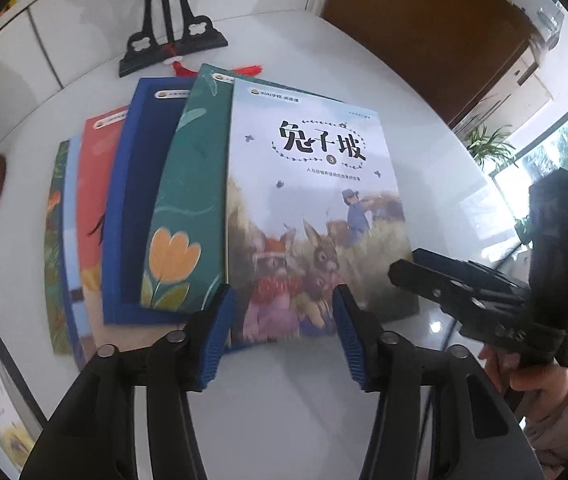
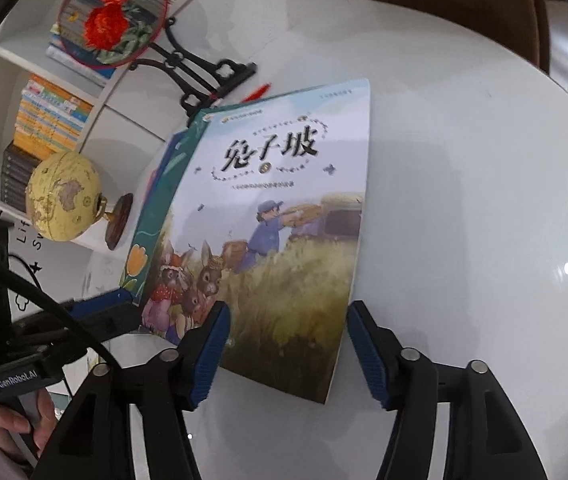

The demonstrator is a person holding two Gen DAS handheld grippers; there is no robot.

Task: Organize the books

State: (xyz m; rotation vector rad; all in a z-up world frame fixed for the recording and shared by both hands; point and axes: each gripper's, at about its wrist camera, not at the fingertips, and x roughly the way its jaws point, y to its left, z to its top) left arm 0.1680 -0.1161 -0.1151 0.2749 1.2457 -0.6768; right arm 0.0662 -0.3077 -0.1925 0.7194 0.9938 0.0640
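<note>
Six thin paperback books lie fanned and overlapping on a glossy white round table [image 1: 435, 92]; uppermost is the pale-blue paperback with a rabbit-and-farmer cover [image 1: 307, 208], its title end toward the black ornamental stand [image 1: 172, 32] and its long axis running from that stand toward the viewer. Beneath it, stepping leftward, lie the green tulip-cover book [image 1: 188, 200], the dark blue book [image 1: 140, 184], the red book [image 1: 92, 184] and two more of which only narrow strips show. The left gripper [image 1: 280, 336] is poised over the top book's near edge, jaws partly open and gripping nothing. The right gripper [image 2: 287, 350] straddles the near right corner of the same book, jaws likewise partly open and empty; contact with the cover cannot be judged. Such books are probably light, flexible and smooth-skinned, apt to slide on one another and to sag if lifted by a corner; a pinch across the spine or the near edge seems soundest.
</note>
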